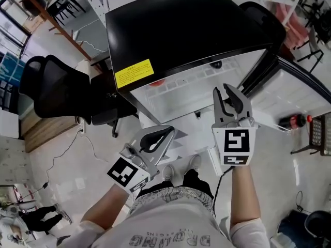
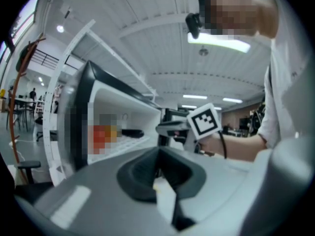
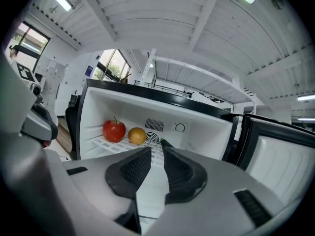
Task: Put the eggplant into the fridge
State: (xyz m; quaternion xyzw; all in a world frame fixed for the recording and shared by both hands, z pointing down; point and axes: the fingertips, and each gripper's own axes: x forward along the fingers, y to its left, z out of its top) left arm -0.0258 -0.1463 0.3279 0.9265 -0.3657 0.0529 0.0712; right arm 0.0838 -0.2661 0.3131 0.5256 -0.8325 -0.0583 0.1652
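The eggplant (image 2: 132,132) lies as a dark, long shape on the white wire shelf inside the black mini fridge (image 1: 170,25), whose door (image 1: 305,97) stands wide to the right. In the right gripper view only its dark, green-capped end (image 3: 163,142) shows behind the jaw tips. My right gripper (image 1: 223,89) hangs in front of the fridge opening, its jaws a narrow gap apart (image 3: 156,149) with nothing between them. My left gripper (image 1: 170,130) is lower and to the left, outside the fridge, with its tips (image 2: 158,154) together and empty.
A red apple (image 3: 113,130) and a yellow-orange fruit (image 3: 137,135) sit on the same shelf, left of the eggplant. A black office chair (image 1: 51,87) stands left of the fridge. A red-capped bottle (image 1: 295,121) lies on the floor below the door.
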